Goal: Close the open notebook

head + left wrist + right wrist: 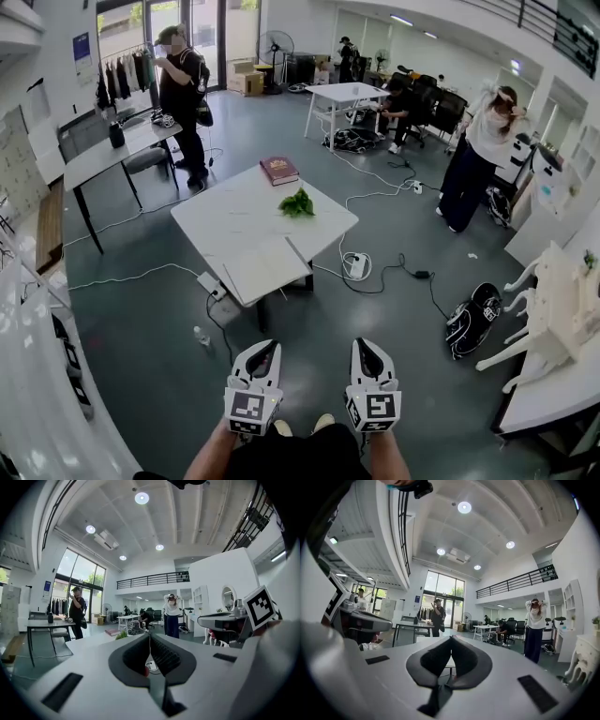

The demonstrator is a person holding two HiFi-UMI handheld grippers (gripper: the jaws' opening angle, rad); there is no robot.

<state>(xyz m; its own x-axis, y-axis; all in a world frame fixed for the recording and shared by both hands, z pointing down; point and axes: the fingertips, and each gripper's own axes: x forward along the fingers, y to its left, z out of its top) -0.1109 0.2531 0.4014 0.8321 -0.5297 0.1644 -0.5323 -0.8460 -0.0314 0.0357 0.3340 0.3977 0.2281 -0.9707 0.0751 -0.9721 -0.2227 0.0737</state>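
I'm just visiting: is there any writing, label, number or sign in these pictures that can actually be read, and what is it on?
Nothing here reads clearly.
Blue poster, far left: print too small to read.
Red book on the white table: cover lettering too small.
Open notebook: no writing can be made out.
Black-and-white squares on the left tool and right tool: patterns, not letters.
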